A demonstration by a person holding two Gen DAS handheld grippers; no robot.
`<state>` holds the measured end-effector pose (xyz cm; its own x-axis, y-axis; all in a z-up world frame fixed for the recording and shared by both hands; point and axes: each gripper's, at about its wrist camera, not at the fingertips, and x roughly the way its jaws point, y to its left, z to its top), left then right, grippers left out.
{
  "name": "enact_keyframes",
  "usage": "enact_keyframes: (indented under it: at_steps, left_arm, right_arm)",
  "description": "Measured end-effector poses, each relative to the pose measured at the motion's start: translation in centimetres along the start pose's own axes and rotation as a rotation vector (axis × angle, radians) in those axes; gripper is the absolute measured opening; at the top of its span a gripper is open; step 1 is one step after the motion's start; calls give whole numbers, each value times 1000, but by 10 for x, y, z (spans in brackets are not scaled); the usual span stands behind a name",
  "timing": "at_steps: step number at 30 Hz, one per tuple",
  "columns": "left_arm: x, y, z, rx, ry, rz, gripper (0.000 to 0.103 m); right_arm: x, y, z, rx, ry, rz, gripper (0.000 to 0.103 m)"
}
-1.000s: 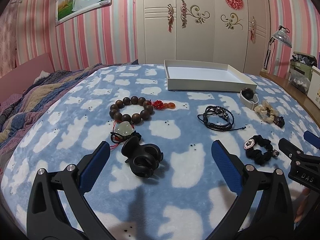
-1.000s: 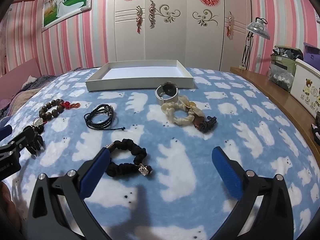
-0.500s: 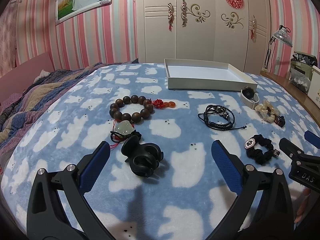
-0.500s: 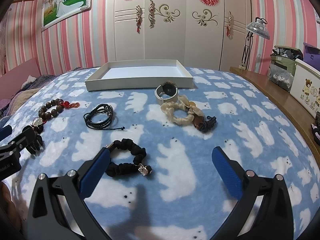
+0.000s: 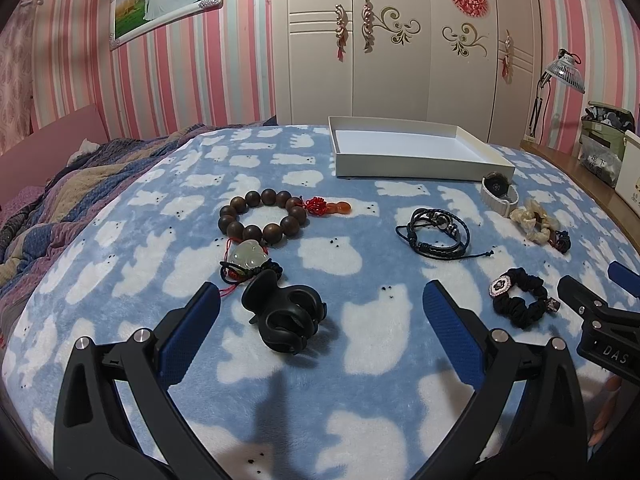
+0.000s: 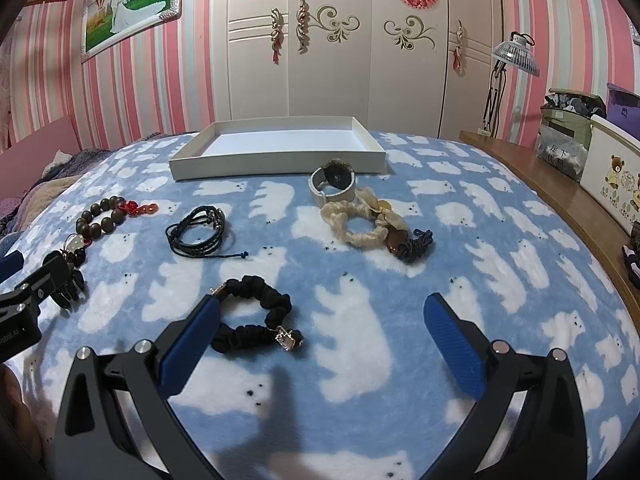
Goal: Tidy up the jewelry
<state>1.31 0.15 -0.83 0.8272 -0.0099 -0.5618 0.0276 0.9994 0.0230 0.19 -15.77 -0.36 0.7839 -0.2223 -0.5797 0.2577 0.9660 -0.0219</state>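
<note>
Your left gripper [image 5: 320, 312] hangs low, its jaws spread wide with nothing between the blue pads [image 5: 450, 330], both fingers reaching forward and level with each other. Your right gripper [image 6: 320, 328] sits in the same pose, jaws wide and holding nothing, its blue pads [image 6: 188, 340] facing inward. The two grippers are side by side, each one's tip showing at the edge of the other's view.
</note>
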Motion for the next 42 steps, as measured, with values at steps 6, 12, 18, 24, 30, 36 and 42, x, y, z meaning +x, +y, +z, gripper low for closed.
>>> enact_keyframes:
  at_steps: [6,12,18,24,30,36,42]
  left_arm:
    - [0,0,0,1,0,1,100]
    - [1,-2,-1,7,5,-2,100]
    - [1,-2,-1,8,5,-3,100]
    - [0,-2,-1,7,5,-8,100]
    - [0,-5,-1,18,8,-11,100]
    - [1,-4,0,14,12,-12,100]
    - [3,-3,0,16,17,-15,100]
  right_arm:
    - [1,0,0,1,0,1,101]
    - [1,-2,0,9,-1,-7,101]
    - [-1,1,0,-5,-5,-12,101]
    - [2,2,0,-3,11,-18,101]
    - [3,1,1,-3,12,-16,101]
    - [3,1,1,-4,11,-19,101]
    - [3,1,1,-4,15,-23,101]
